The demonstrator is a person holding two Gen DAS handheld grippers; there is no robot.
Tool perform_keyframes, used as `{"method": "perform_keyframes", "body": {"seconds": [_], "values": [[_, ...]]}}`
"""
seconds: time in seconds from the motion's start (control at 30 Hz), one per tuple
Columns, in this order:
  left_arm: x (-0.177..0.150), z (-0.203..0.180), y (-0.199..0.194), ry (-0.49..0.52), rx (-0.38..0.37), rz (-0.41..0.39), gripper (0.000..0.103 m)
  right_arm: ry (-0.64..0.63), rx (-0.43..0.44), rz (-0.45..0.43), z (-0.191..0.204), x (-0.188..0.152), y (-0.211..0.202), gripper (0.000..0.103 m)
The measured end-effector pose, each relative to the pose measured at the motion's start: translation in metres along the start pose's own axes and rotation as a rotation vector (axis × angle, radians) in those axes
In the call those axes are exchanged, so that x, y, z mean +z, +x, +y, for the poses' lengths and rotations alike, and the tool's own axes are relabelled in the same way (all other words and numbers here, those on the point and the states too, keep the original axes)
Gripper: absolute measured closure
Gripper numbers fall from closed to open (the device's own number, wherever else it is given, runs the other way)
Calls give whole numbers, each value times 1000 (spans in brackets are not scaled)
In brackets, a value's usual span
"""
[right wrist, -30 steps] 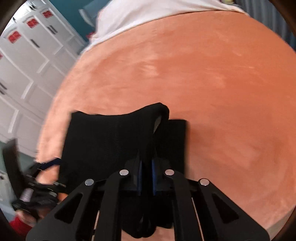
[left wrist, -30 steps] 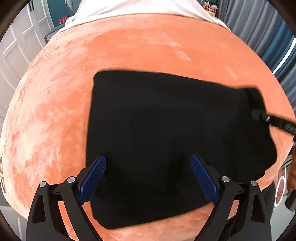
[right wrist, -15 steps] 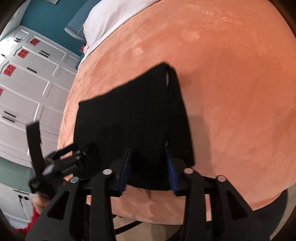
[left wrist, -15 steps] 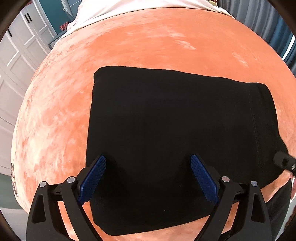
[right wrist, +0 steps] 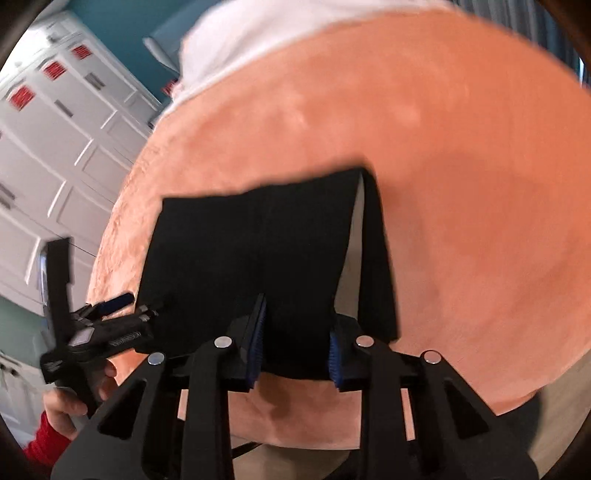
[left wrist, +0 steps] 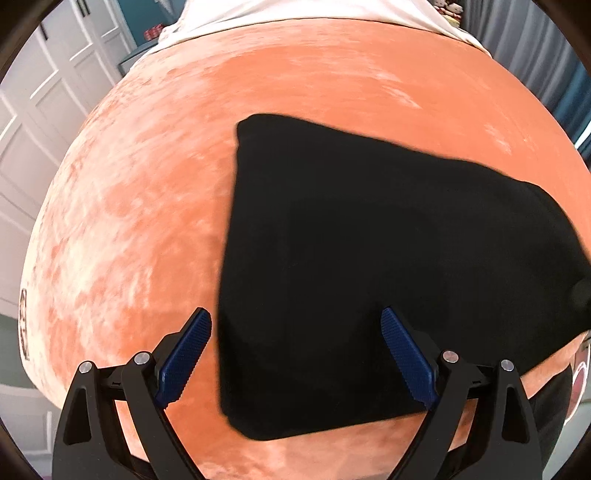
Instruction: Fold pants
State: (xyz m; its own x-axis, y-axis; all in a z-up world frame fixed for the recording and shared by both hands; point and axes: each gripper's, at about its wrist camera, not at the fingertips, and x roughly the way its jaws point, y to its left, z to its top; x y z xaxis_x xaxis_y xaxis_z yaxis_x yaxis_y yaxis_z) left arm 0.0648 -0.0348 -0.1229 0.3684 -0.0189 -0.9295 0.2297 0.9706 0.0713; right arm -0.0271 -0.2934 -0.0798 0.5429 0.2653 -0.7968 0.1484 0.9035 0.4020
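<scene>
The black pants (left wrist: 388,266) lie folded into a broad panel on the orange plush cover (left wrist: 147,206) of a bed, near its front edge. From the left wrist view the left gripper (left wrist: 295,354) hangs above the near left corner of the cloth with its blue-padded fingers (left wrist: 184,354) spread wide, one over bare orange, the other over black fabric, gripping nothing. This view shows the whole outline of the pants but hides any layering; a white sheet (left wrist: 295,11) lies at the far end of the bed. The right wrist view gives what the other lacks: along the right side the top layer stands lifted off a strip of cloth beneath it, pale lining showing in the gap. The right gripper (right wrist: 295,343) has the near hem of the pants between its jaws, which are closing; the pads appear not to press on the fabric. Only here do a hand (right wrist: 70,406) in a red sleeve (right wrist: 44,443) holding the other tool and the white panelled cabinets (right wrist: 48,147) show clearly.
</scene>
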Motion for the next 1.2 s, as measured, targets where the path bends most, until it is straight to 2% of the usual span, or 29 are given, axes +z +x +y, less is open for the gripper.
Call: {"method": "perform_keyframes", "body": {"seconds": [0.07, 0.13, 0.17, 0.23, 0.3, 0.37, 0.47, 0.53, 0.6, 0.67, 0.73, 0.77, 0.83, 0.9, 0.93, 0.97, 1.0, 1.03, 1.1, 1.2], "values": [[-5, 8, 7, -41, -16, 31, 11, -53, -62, 21, -3, 1, 11, 76], [-9, 14, 18, -86, -46, 84, 10, -90, -141, 144, -19, -13, 57, 71], [-11, 19, 18, -109, -56, 98, 10, -56, -127, 124, -23, -15, 58, 70], [-16, 30, 9, -135, -52, 66, 10, 12, -107, 72, -20, -6, 33, 68], [-19, 39, 2, -144, -22, 37, 11, 32, -149, -63, -9, 6, -2, 66], [-25, 50, -1, -161, -18, 30, 11, -6, -101, -112, 13, 24, -21, 66], [-35, 62, 2, -204, -48, 55, 11, -100, 80, -65, 64, 52, -13, 66], [-40, 66, 3, -227, -68, 66, 10, -204, 176, 2, 115, 70, 23, 66], [-47, 70, 5, -237, -82, 72, 10, -273, 184, 52, 149, 78, 62, 69], [-49, 69, 6, -224, -81, 74, 10, -311, 160, 147, 179, 89, 128, 77], [-50, 68, 8, -208, -64, 75, 10, -231, 133, 262, 185, 95, 201, 81], [-49, 67, 9, -203, -56, 73, 10, -220, 76, 299, 184, 96, 232, 81], [-48, 66, 10, -189, -61, 75, 10, -205, 73, 284, 179, 100, 248, 81], [-48, 69, 11, -181, -85, 83, 10, -134, 118, 270, 175, 110, 229, 81], [-49, 70, 12, -182, -96, 84, 10, -125, 165, 197, 167, 112, 193, 79], [-50, 71, 11, -189, -116, 76, 10, -137, 161, 148, 160, 109, 171, 75], [-50, 72, 10, -204, -135, 63, 11, -146, 137, 75, 139, 99, 130, 59], [-50, 75, 10, -218, -146, 62, 10, -134, 116, 36, 121, 89, 105, 52], [-51, 79, 11, -246, -180, 71, 10, -106, 57, -15, 77, 63, 57, 51], [-49, 80, 14, -310, -213, 94, 11, -15, -82, 7, 5, 17, 9, 51]]}}
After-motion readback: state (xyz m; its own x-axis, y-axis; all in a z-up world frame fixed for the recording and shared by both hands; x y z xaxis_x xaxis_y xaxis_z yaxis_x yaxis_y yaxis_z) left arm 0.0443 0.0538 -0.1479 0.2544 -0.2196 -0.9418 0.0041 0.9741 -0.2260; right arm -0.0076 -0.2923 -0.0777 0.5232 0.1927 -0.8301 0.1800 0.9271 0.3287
